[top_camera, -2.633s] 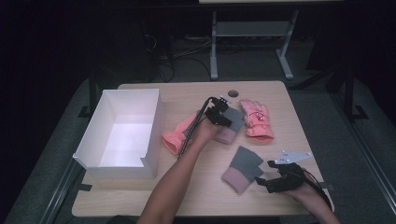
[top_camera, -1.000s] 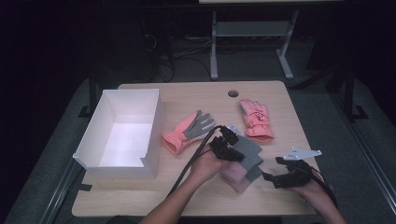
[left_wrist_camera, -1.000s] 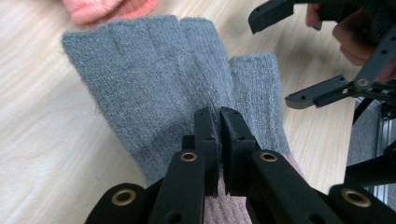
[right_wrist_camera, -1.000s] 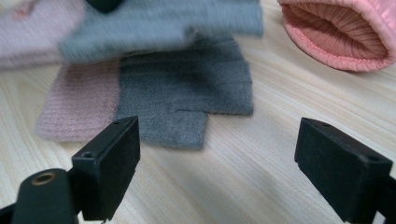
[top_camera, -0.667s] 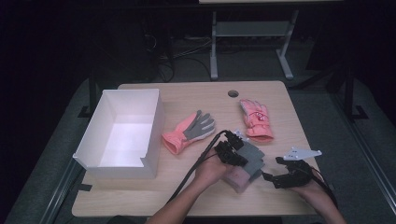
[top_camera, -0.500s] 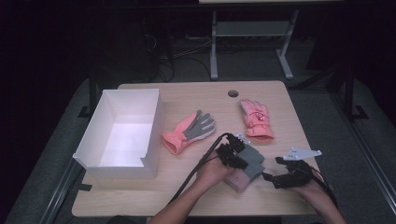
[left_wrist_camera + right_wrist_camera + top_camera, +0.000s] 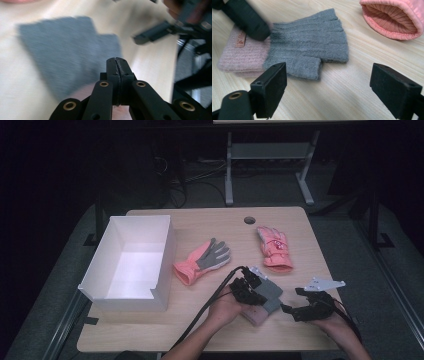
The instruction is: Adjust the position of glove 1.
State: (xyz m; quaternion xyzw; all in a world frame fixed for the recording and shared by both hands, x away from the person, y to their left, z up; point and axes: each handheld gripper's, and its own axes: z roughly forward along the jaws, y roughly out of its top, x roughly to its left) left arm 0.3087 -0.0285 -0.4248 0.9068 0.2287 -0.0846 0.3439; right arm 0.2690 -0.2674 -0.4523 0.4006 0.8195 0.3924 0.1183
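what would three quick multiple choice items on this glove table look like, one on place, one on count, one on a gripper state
1. Where does the white box stand?
A. at the table's left side
B. at the table's right edge
C. on the floor

2. How many gloves lie on the table?
A. two
B. three
C. five

3. How do the right gripper's jaws stand?
A. clamped on a glove
B. wide apart with nothing between them
C. shut on the box rim

Answers:
1 A, the high view shows the box left of the pink and grey glove.
2 B, that glove, the pink glove near the hole, and the fingerless glove with a pale pink cuff under the left gripper.
3 B, the right gripper view shows bare table between its two pads.
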